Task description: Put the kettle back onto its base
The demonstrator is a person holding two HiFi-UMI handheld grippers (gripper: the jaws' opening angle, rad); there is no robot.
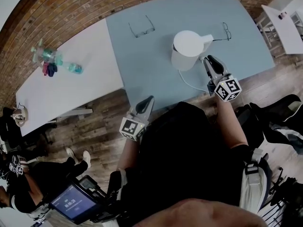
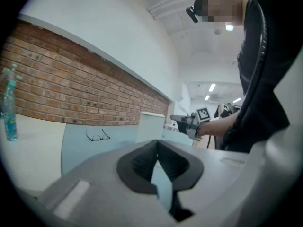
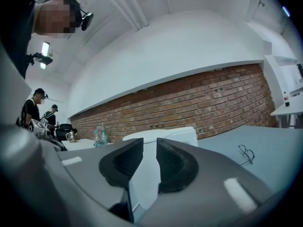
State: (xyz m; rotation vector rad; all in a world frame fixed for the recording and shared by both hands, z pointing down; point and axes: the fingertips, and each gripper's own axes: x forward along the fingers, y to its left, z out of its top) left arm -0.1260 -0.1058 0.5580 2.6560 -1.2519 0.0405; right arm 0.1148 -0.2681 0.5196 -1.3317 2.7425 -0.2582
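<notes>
A pale blue worktop (image 1: 142, 60) ran back to a brick wall (image 1: 71, 8), with a white worktop (image 1: 71, 89) butted against its left side. The white kettle (image 1: 185, 50) stood upright right of centre on the blue worktop. Its base could not be made out under it from above, so it was probably seated on it. A white cord (image 1: 189, 82) curled from the kettle's foot toward the near edge.

The right tool (image 1: 207, 60) was held level just beside the kettle's near right side, not touching it. Its jaws stood a narrow gap apart with nothing gripped, and the kettle's white wall (image 3: 175, 135) showed beyond that gap. The left tool (image 1: 150, 100) hung over the near edge of the blue worktop, well apart from the kettle. Its jaws were closed tip to tip and empty.

One pair of glasses (image 1: 142, 28) lay at the far left of the blue worktop and another (image 1: 227, 30) lay just right of the kettle. Some bottles (image 1: 47, 56) stood on the white worktop.
</notes>
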